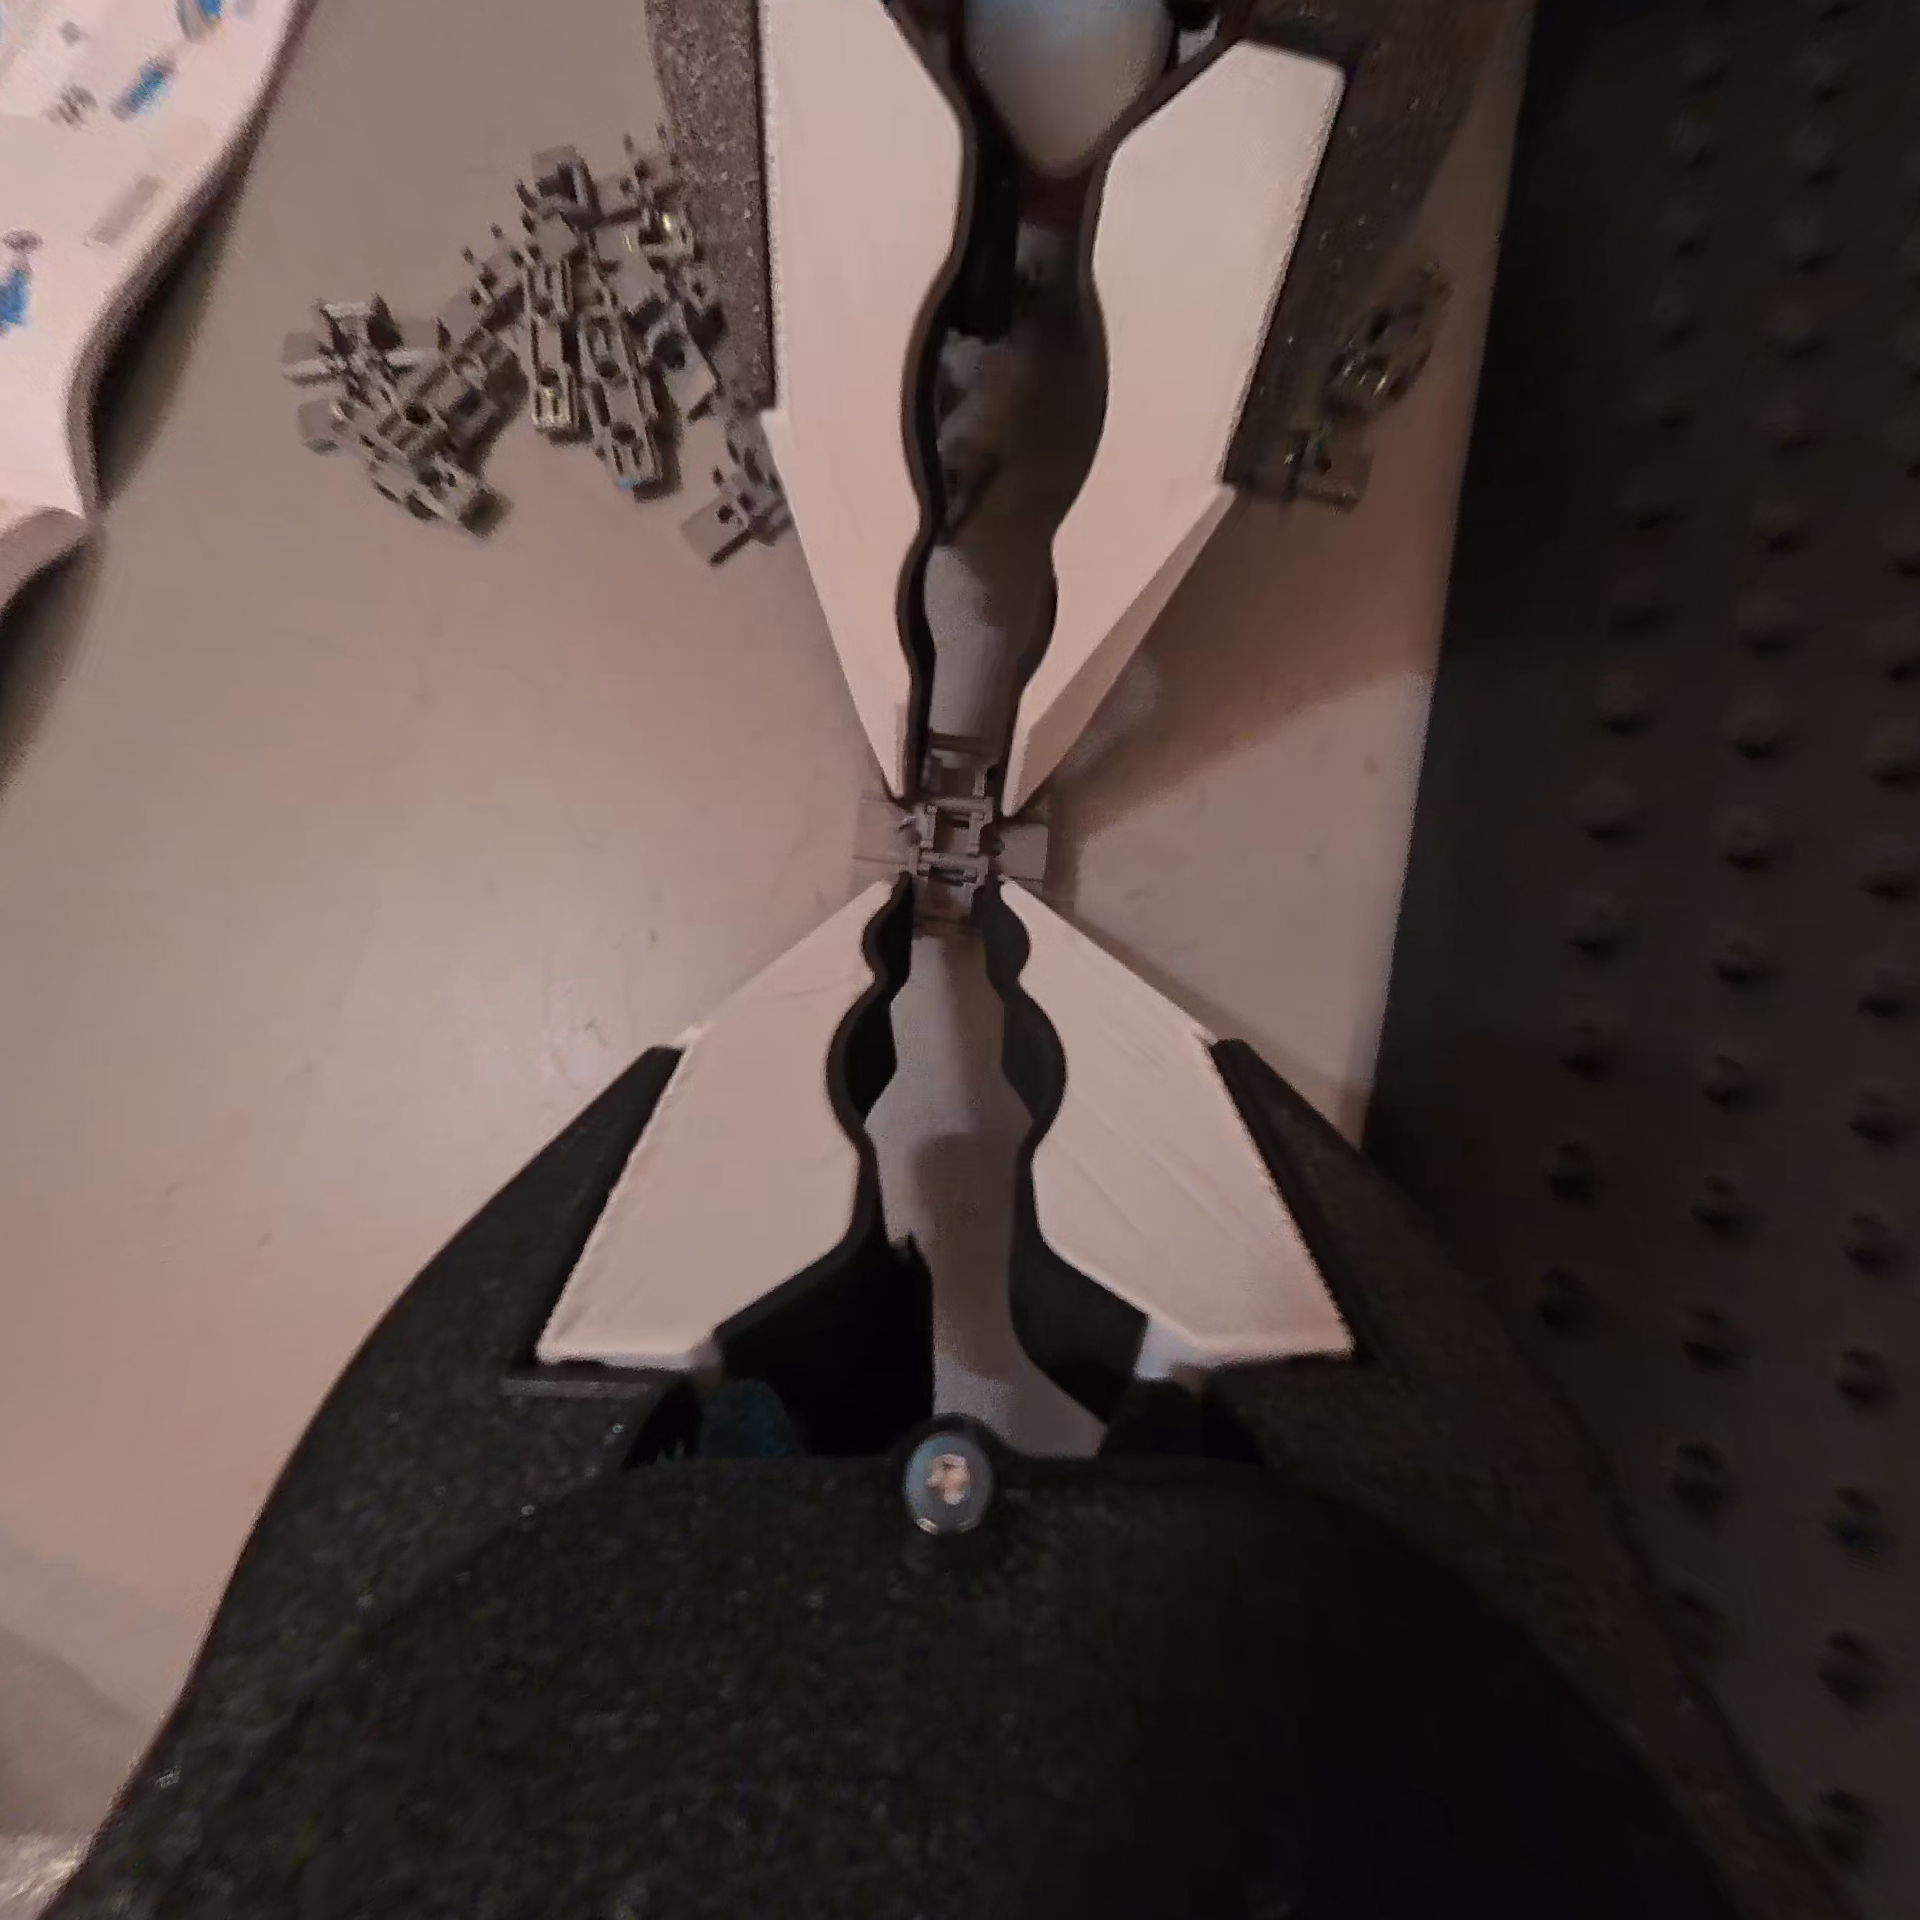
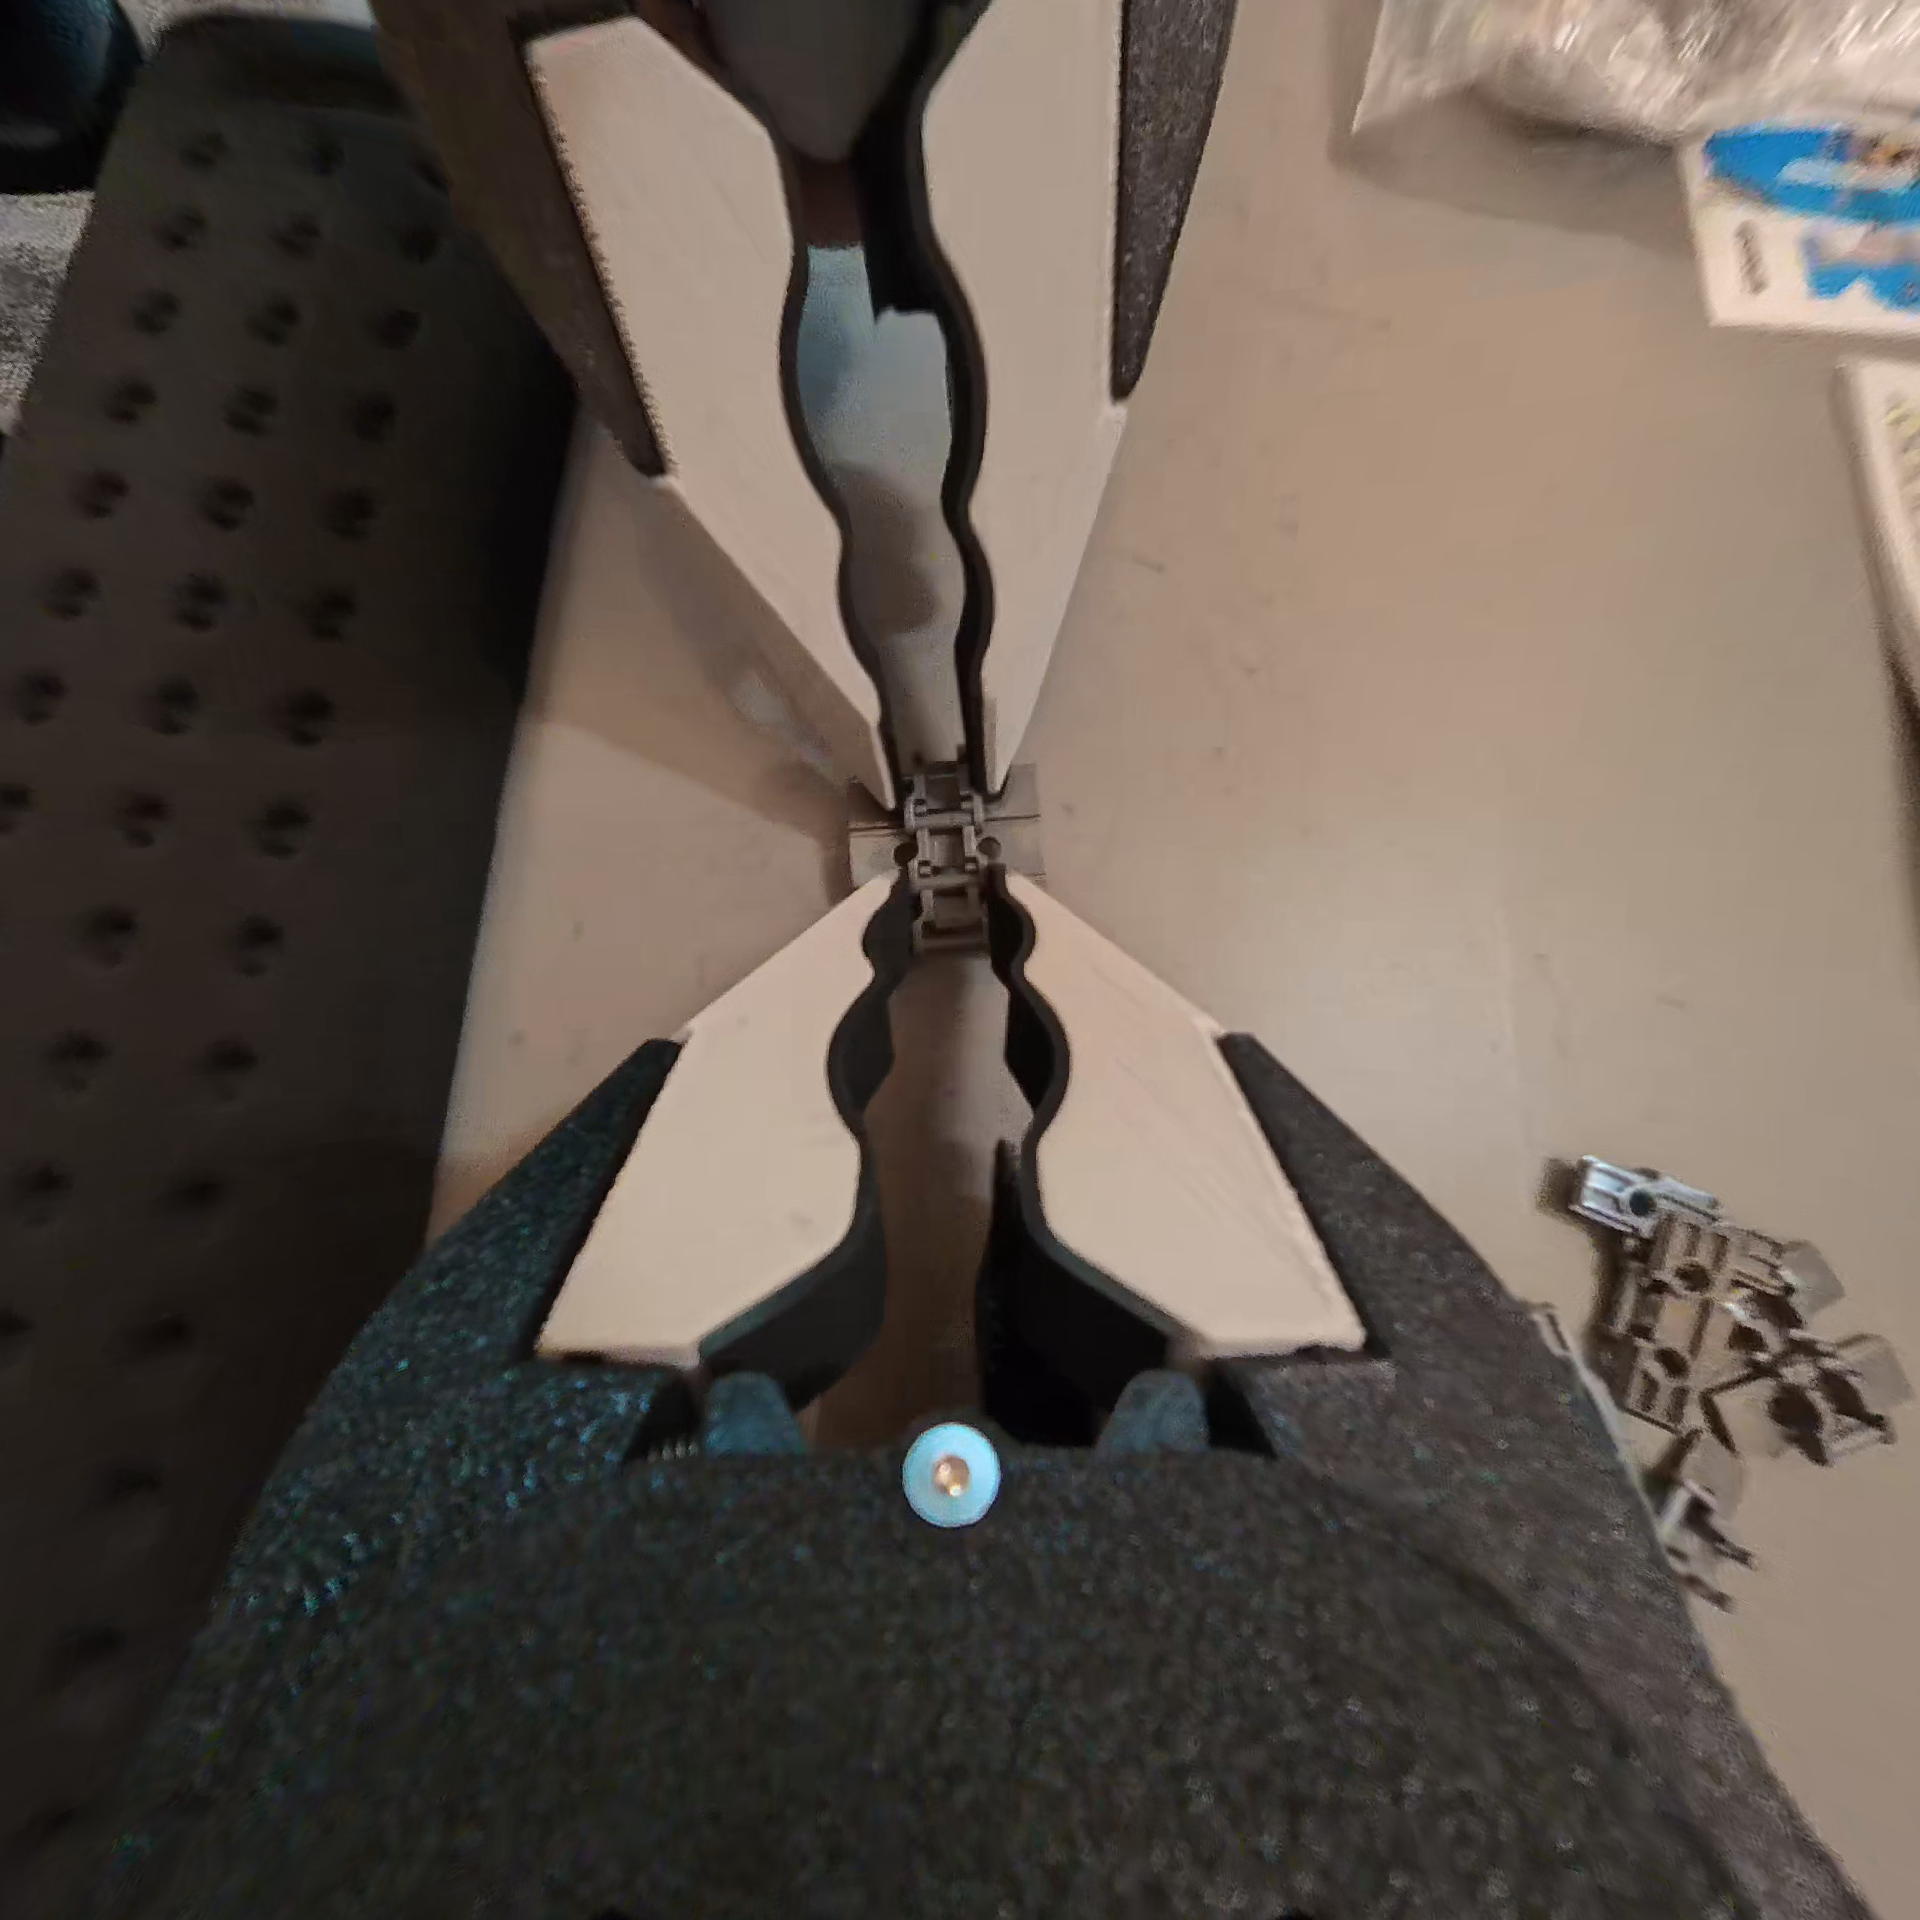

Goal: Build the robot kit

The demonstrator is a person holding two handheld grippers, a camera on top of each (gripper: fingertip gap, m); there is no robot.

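The left tool [image 1: 948,902] and the right tool [image 2: 948,902] meet tip to tip over a beige desk [image 1: 416,831]; each is closed on one end of a short chain of grey plastic track links [image 1: 948,831], which spans the small gap between them; in the left wrist view the near link sits pinched between the left tool's wavy black pads, and the far link sits between those of the right tool [image 1: 961,743] coming in from the top of the frame; the right wrist view shows the same chain [image 2: 948,847] from the other end, its near link clamped by the right tool and its far link by the left tool [image 2: 940,753] opposite; flat grey wings stick out sideways at the joint where the links meet; whether the chain touches the desk I cannot tell.

A loose pile of similar grey links [image 1: 540,353] lies on the desk, well apart from the held chain, to the left in the left wrist view and at the lower right [image 2: 1725,1340] in the right wrist view; a dark studded baseplate [image 1: 1714,935] lies beside the tools, along the right edge of that view and the left [image 2: 229,727] of the other; a printed booklet with blue artwork [image 2: 1808,229] and a crinkled clear plastic bag [image 2: 1621,62] lie at the far corner of the desk.
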